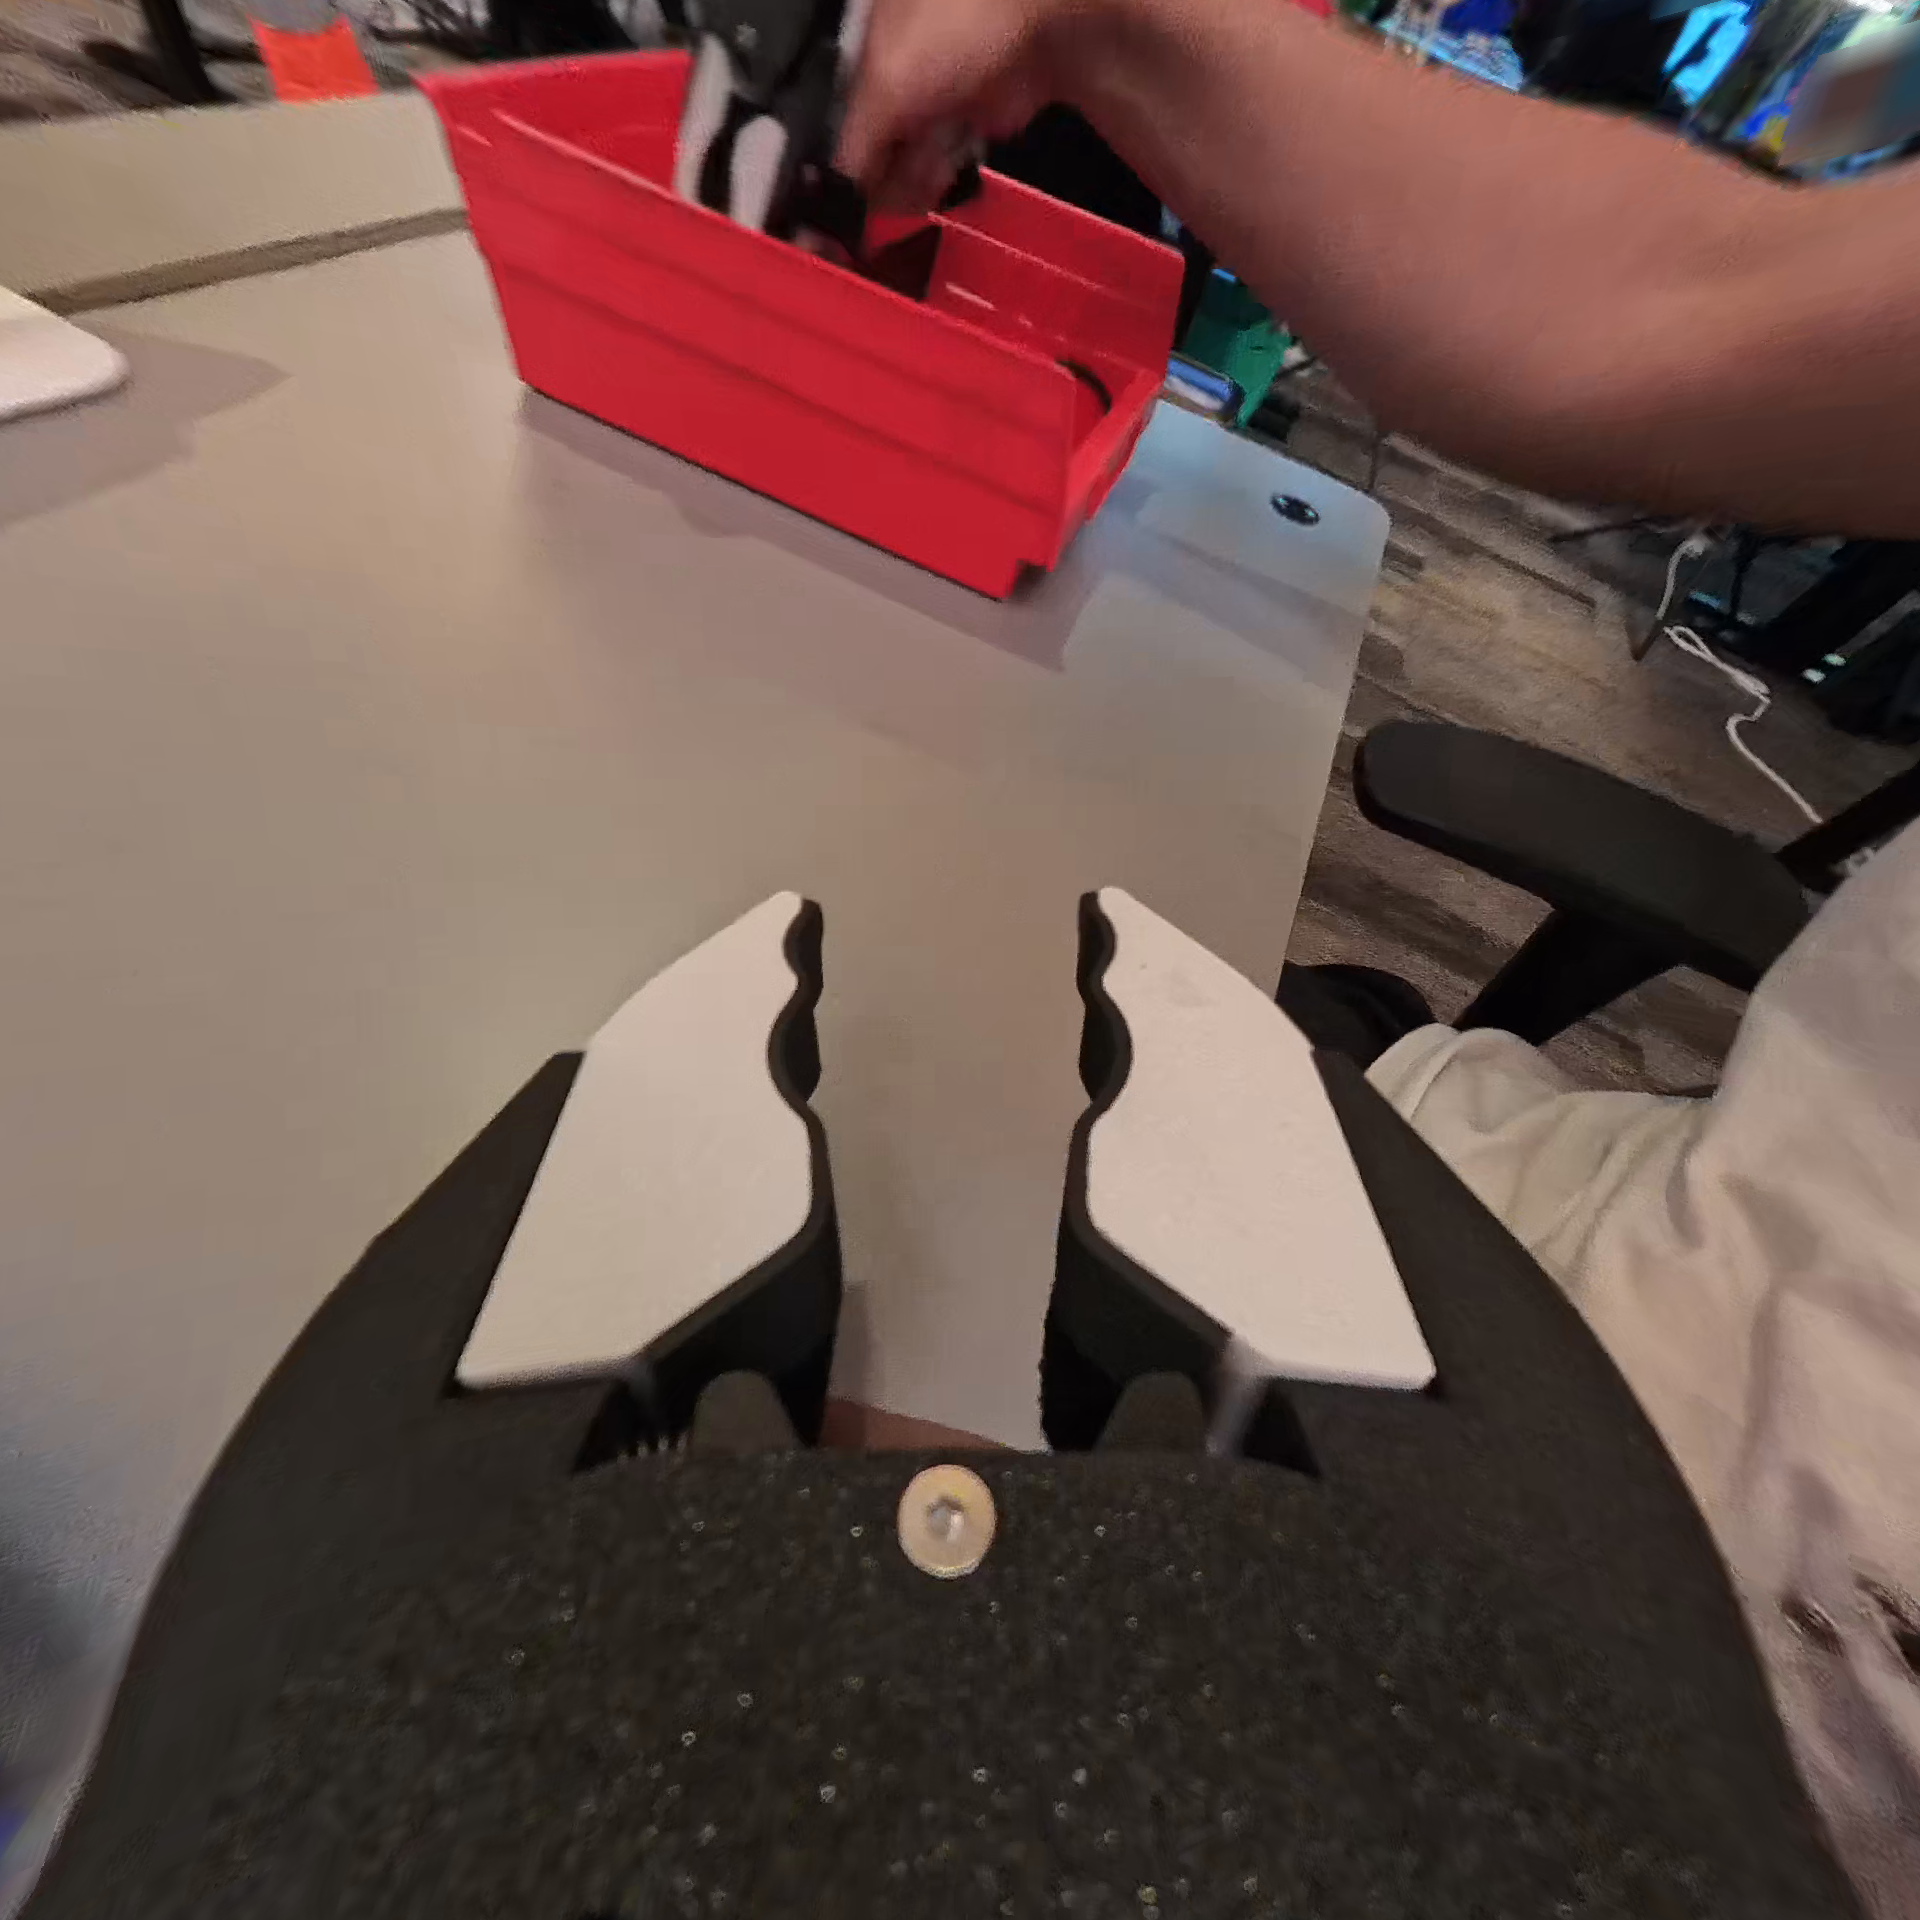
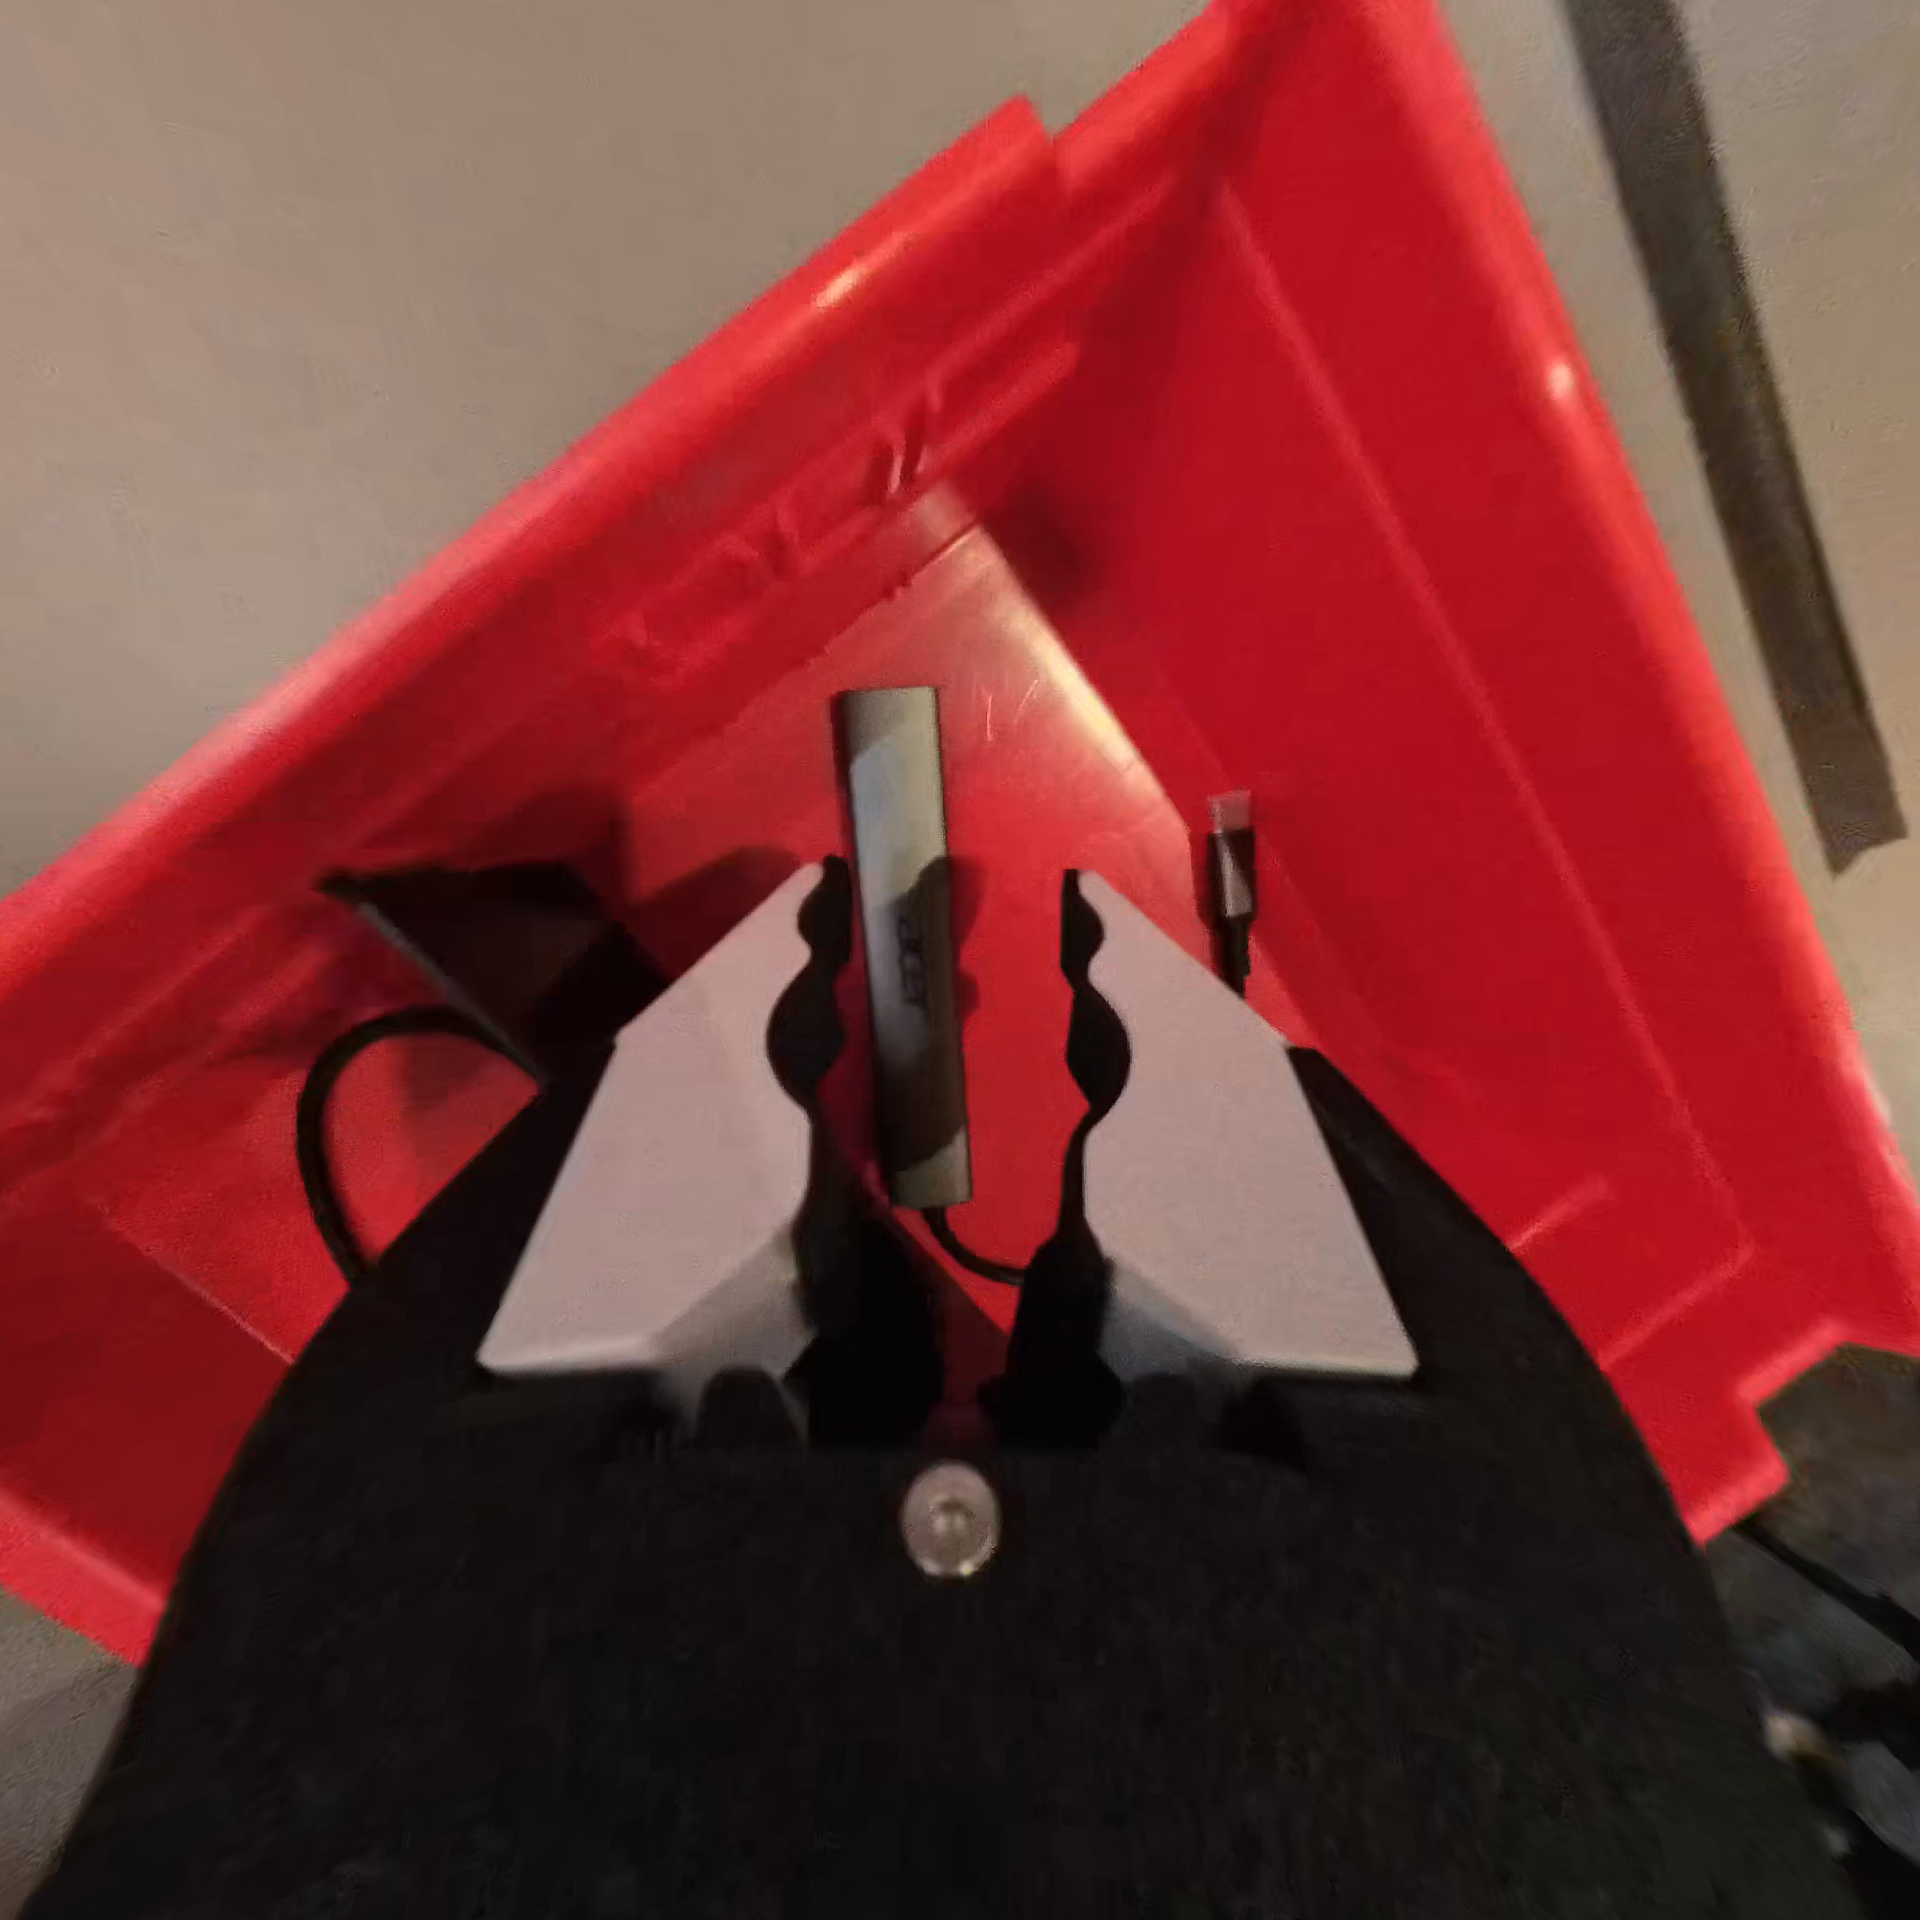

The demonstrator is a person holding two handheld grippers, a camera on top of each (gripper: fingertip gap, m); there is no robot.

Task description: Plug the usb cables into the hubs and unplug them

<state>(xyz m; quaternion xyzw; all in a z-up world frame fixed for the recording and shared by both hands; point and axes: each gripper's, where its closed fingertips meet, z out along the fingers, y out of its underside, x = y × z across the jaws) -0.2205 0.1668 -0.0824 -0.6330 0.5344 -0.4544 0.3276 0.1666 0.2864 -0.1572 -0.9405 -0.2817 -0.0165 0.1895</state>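
A red plastic bin [image 1: 790, 353] stands on the grey table at the far middle. My right gripper [image 2: 948, 883] is open and points down into the bin [image 2: 1455, 623], just above a slim grey hub stick [image 2: 902, 935] that lies on the bin floor between the fingers. The hub's black cable ends in a small plug [image 2: 1231, 862] to the right. A black block [image 2: 488, 956] with a cable loop lies at the left. My left gripper [image 1: 951, 909] is open and empty above the bare table, well short of the bin. In the left wrist view a person's arm [image 1: 1455, 281] holds the right gripper [image 1: 769, 114] in the bin.
The table's [image 1: 416, 727] right edge runs close to my left gripper, with a black office chair [image 1: 1579, 831] and a carpeted floor beyond. A white object [image 1: 42, 364] lies at the far left. A dark strip [image 2: 1735, 416] crosses the table beside the bin. The tips of one gripper are about 40 cm away from the tips of the other. Between my right fingertips and the small plug [image 2: 1231, 862] there is roughly 6 cm.
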